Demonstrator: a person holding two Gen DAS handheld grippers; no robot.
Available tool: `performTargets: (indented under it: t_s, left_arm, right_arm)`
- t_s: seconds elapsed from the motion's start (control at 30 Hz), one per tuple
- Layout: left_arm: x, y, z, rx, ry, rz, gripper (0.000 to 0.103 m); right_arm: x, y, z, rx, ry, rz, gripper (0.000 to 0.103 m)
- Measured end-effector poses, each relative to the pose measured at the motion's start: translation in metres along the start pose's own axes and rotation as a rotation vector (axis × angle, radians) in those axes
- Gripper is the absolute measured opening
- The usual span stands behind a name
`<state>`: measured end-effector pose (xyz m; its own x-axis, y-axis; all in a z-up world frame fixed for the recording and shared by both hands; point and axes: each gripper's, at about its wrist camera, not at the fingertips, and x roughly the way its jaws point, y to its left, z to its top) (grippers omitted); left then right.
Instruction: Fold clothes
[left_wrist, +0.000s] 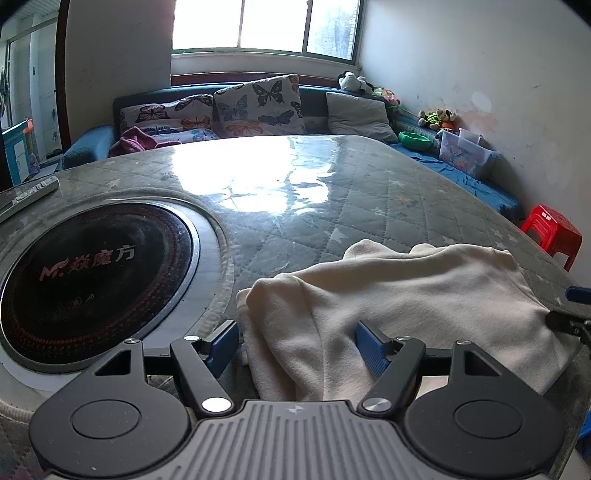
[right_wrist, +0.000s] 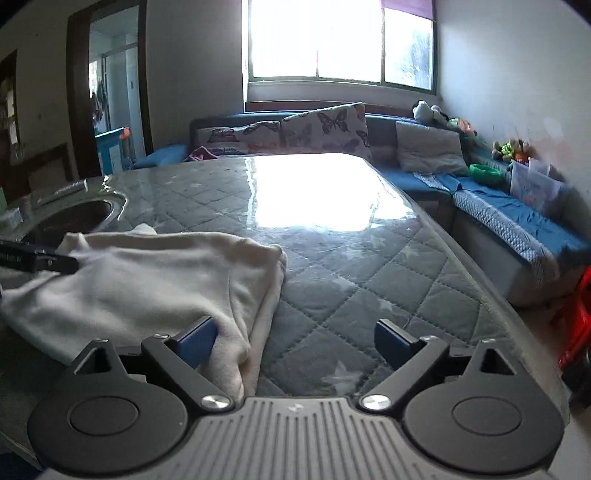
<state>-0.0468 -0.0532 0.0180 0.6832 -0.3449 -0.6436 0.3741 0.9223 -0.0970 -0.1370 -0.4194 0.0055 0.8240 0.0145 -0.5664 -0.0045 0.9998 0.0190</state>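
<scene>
**Left wrist view: both sets of fingers spread wide over a cream garment**

Left wrist view shows the left gripper (left_wrist: 297, 345) with its blue-padded fingers (left_wrist: 373, 347) spread wide apart, gripping nothing. A cream-white soft fleece garment (left_wrist: 406, 306) lies in a loose heap on the grey quilted desk (left_wrist: 332, 206) under a shiny clear cover. Its near edge runs between the two fingers, and a fold of it lies against the right-hand finger. Outside the left-hand finger sits a round black induction hob (left_wrist: 92, 280) sunk into the desk, with pale lettering on it. Far past the right-hand finger, at the garment's corner, a black and blue part of the right gripper (left_wrist: 569, 314) shows; whether it touches the cloth cannot be told.

From the right wrist view, the right gripper (right_wrist: 295, 341) also has its fingers (right_wrist: 393, 343) wide apart and holds nothing. The garment (right_wrist: 147, 284) lies to the left, its near hem draped just beside the left-hand finger, while the right-hand finger stands over bare quilted desk (right_wrist: 369, 280). A black part of the left gripper (right_wrist: 37, 258) rests at the garment's far left edge.
</scene>
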Motion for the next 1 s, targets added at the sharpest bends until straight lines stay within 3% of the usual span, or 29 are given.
performTargets:
  t_s: [0.2,0.43,0.6,0.87,1.0]
  left_arm:
    - [-0.002,-0.001,0.004,0.003,-0.006,0.016,0.074]
    - [-0.005,0.008,0.01,-0.022,-0.02,0.073,0.073]
    - [0.0,0.017,0.011,-0.029,-0.01,0.11,0.073]
    - [0.004,0.022,0.014,-0.036,-0.003,0.13,0.073]
    - [0.006,0.023,0.017,-0.043,-0.004,0.141,0.073]
  right_arm:
    - [0.012,0.006,0.03,-0.074,-0.045,-0.021,0.095]
    - [0.066,0.004,0.056,-0.101,0.023,-0.06,0.103]
    - [0.083,-0.003,0.05,-0.096,0.053,-0.111,0.103]
    - [0.071,-0.001,0.052,-0.107,-0.018,-0.098,0.103]
    - [0.083,-0.002,0.051,-0.113,0.02,-0.084,0.103]
